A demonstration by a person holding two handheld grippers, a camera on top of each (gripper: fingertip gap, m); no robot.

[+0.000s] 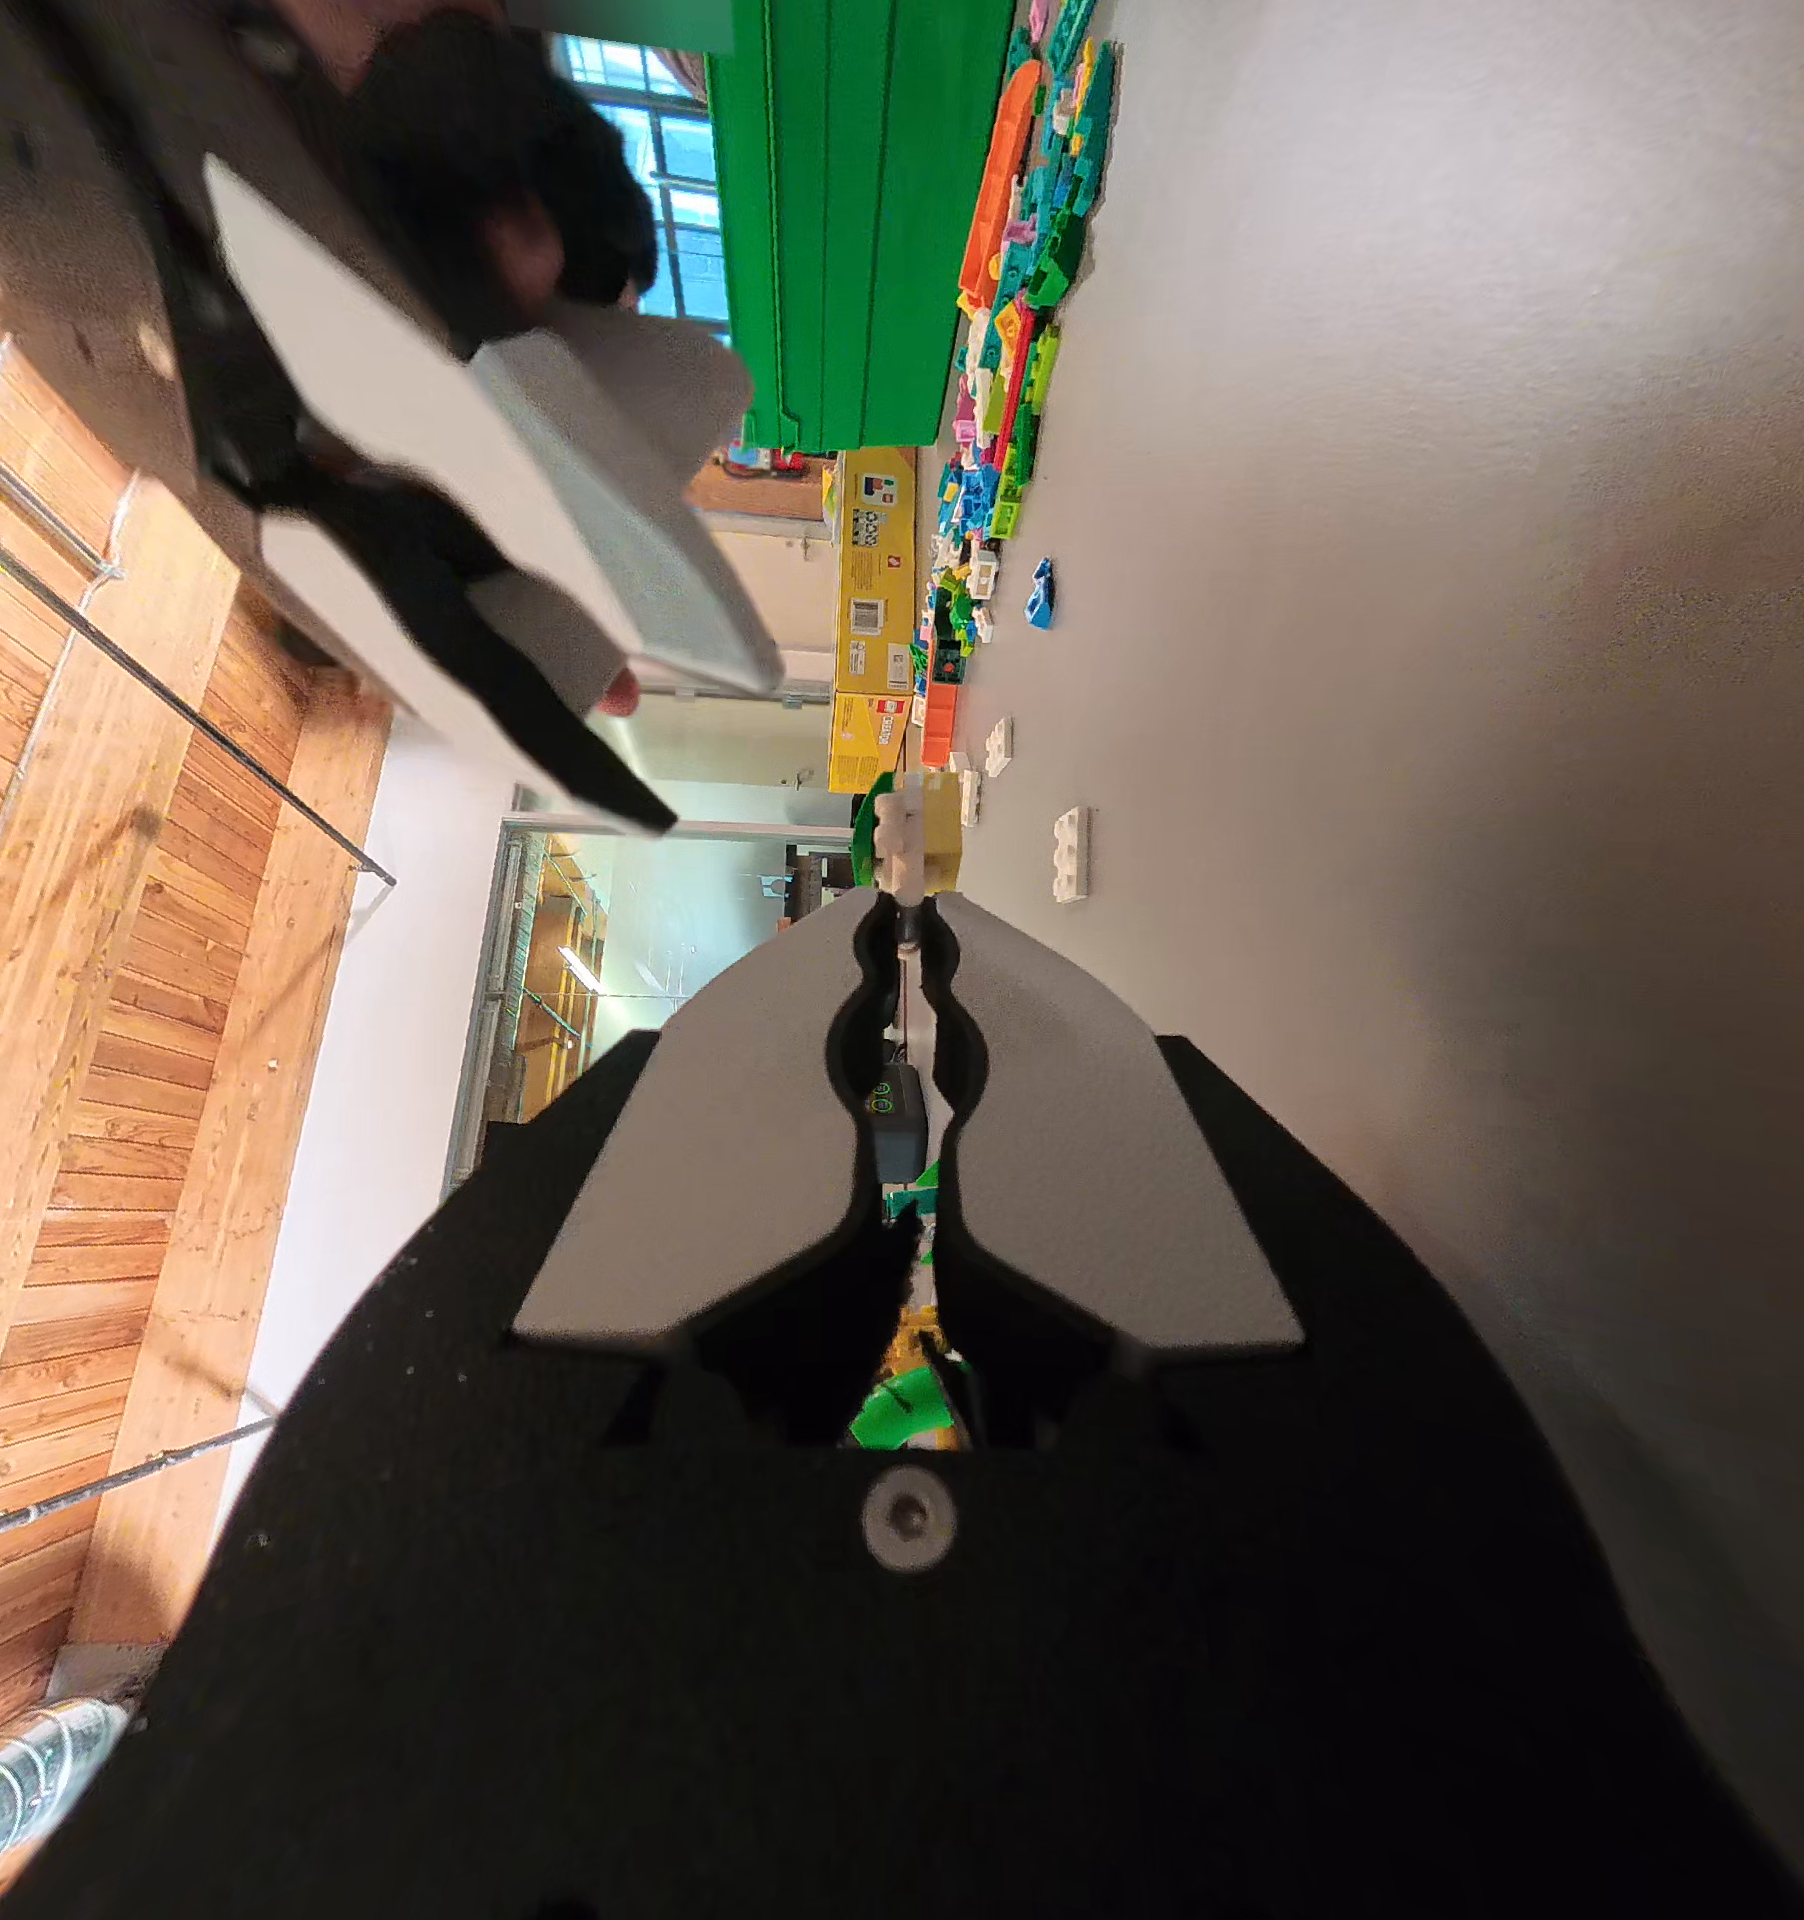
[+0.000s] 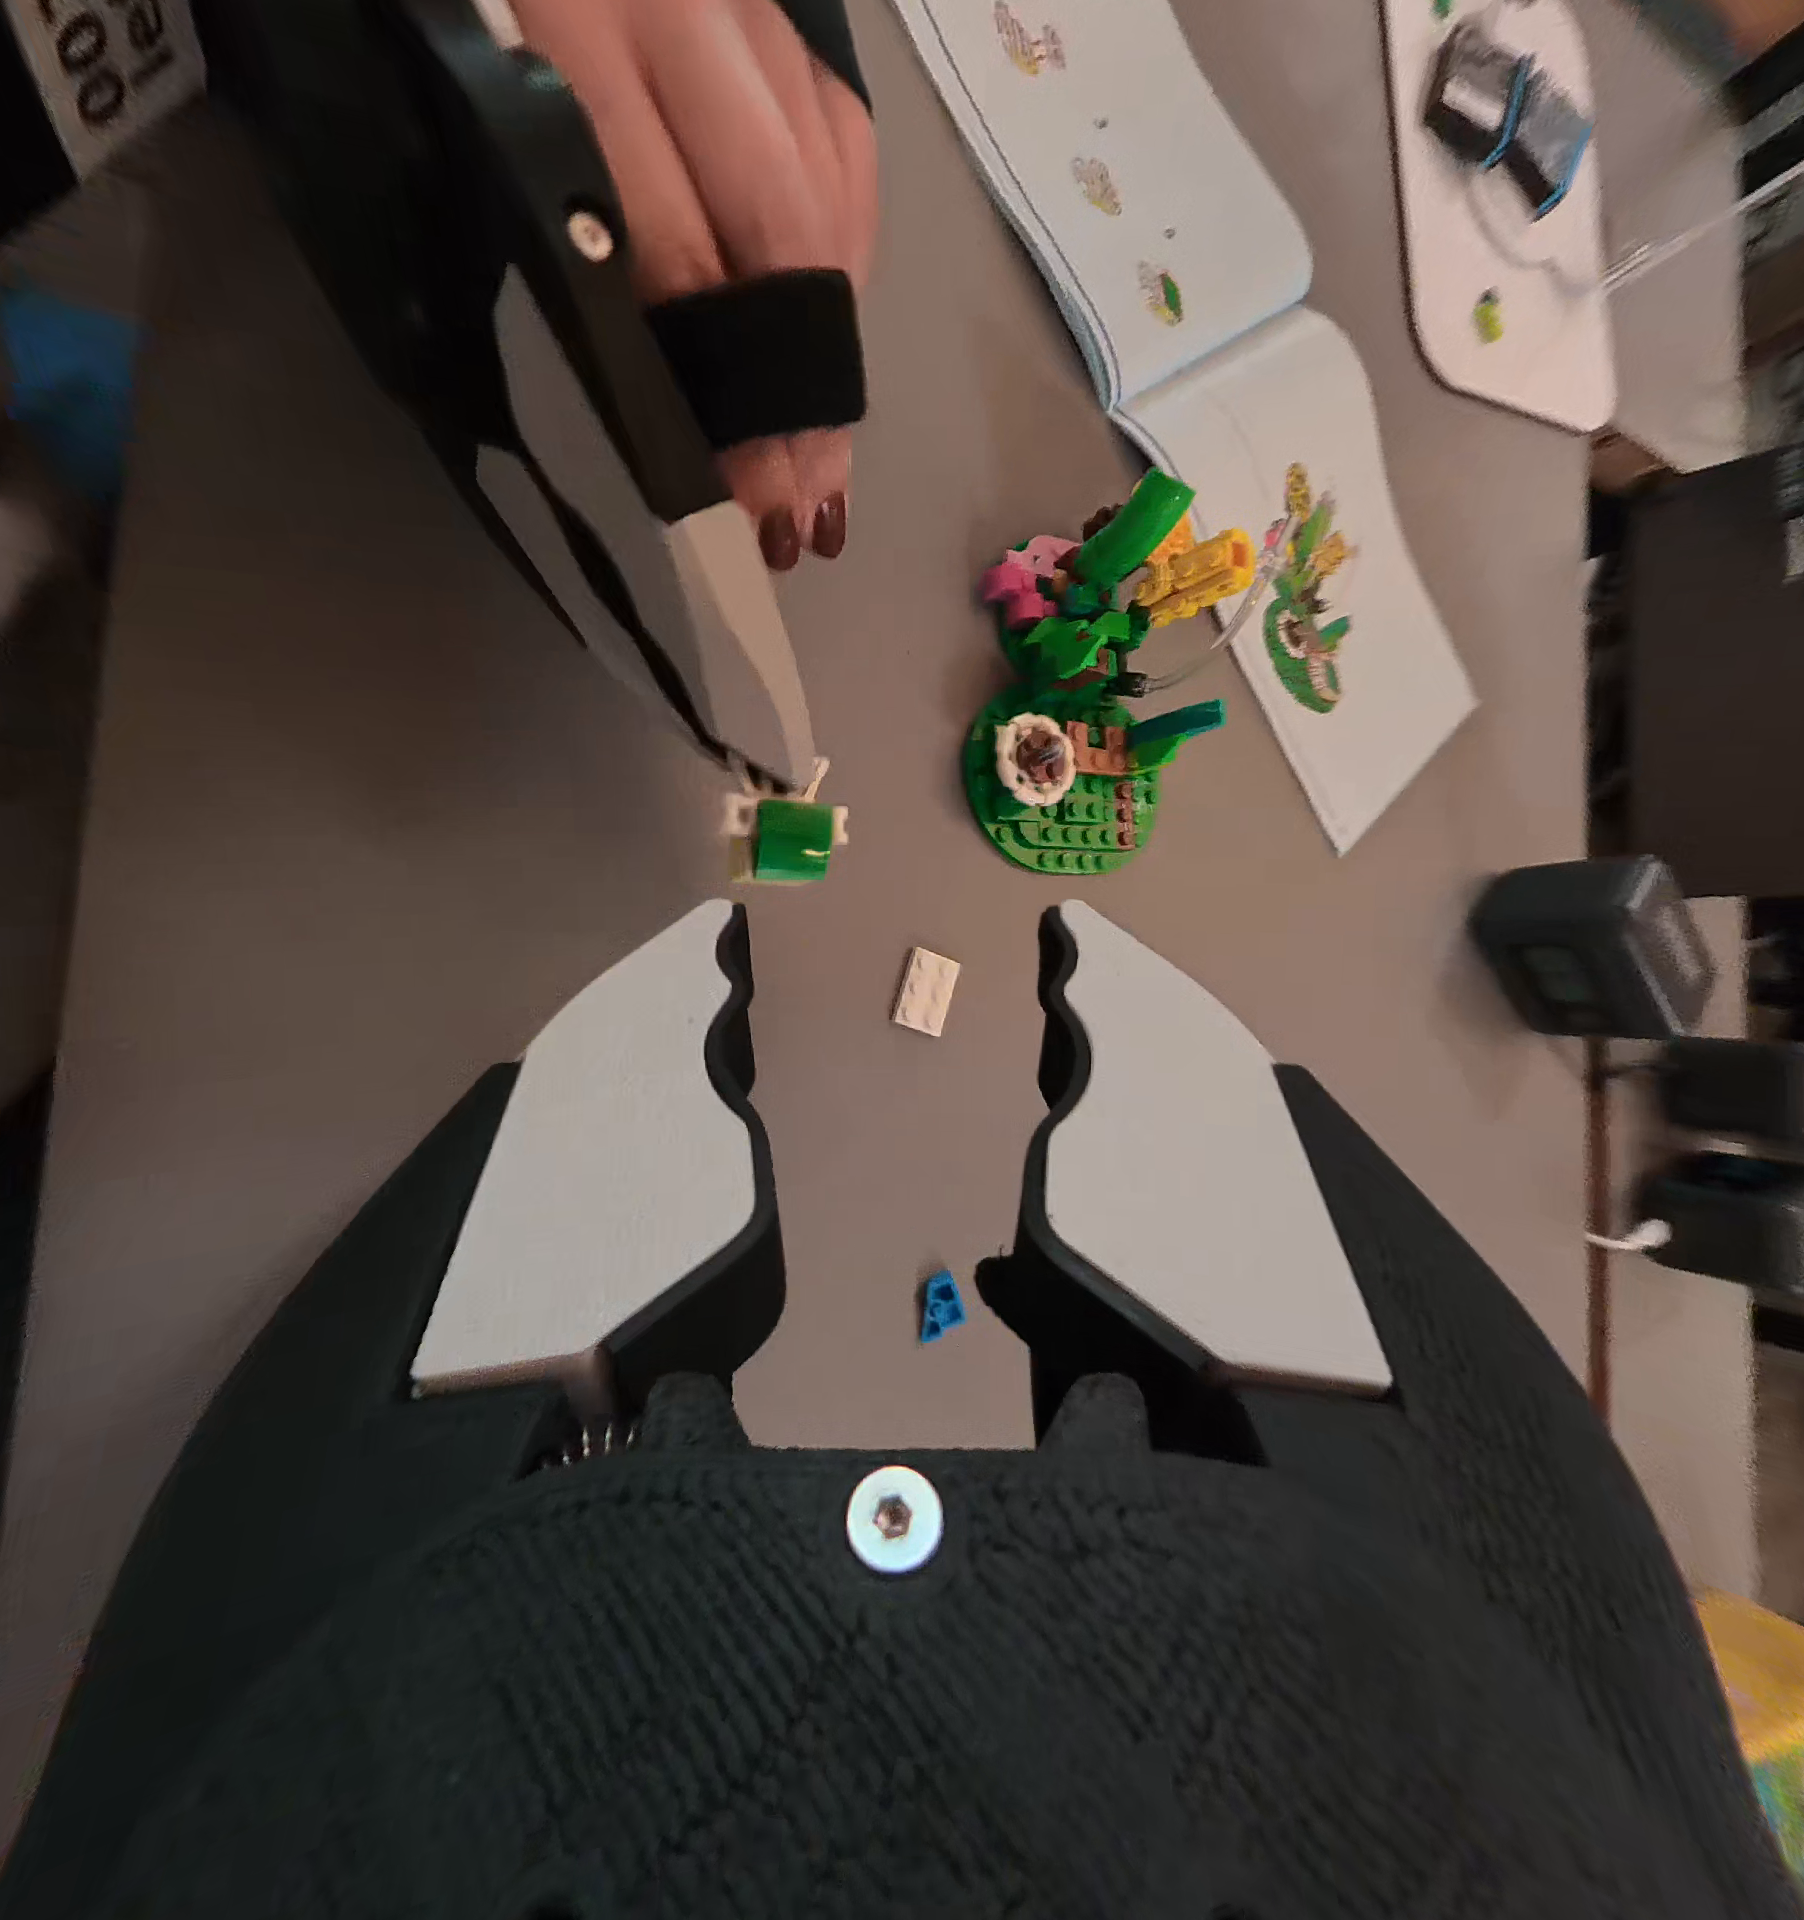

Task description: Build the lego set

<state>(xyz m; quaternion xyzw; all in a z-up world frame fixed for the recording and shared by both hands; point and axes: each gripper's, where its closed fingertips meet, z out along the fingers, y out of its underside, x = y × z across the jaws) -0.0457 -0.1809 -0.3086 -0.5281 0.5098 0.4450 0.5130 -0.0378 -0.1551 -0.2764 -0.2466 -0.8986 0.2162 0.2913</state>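
Note:
My left gripper [image 1: 906, 906] is shut on a small white, yellow and green brick assembly [image 1: 906, 840], held above the grey table. In the right wrist view the left gripper [image 2: 778, 771] comes in from the upper left with that assembly [image 2: 786, 840] at its tip. My right gripper [image 2: 893, 920] is open and empty. A white plate [image 2: 926, 990] lies on the table between and just beyond its fingertips. A green round build with plants and a flower [image 2: 1069, 769] stands to the right of the held assembly. The right gripper [image 1: 607, 727] also shows blurred at the upper left of the left wrist view.
A small blue piece [image 2: 942, 1306] lies between the right gripper's fingers. An open instruction booklet [image 2: 1241, 416] lies beyond the build. A black device [image 2: 1594, 945] sits at the table's right edge. A row of loose bricks [image 1: 1012, 364], yellow boxes [image 1: 877, 582] and white bricks [image 1: 1071, 852] lie farther along the table. About 5 cm separates my left fingertips from my right. It is some 9 cm from my left tips to the white plate [image 2: 926, 990]. It is also in sight in the left wrist view [image 1: 1069, 849].

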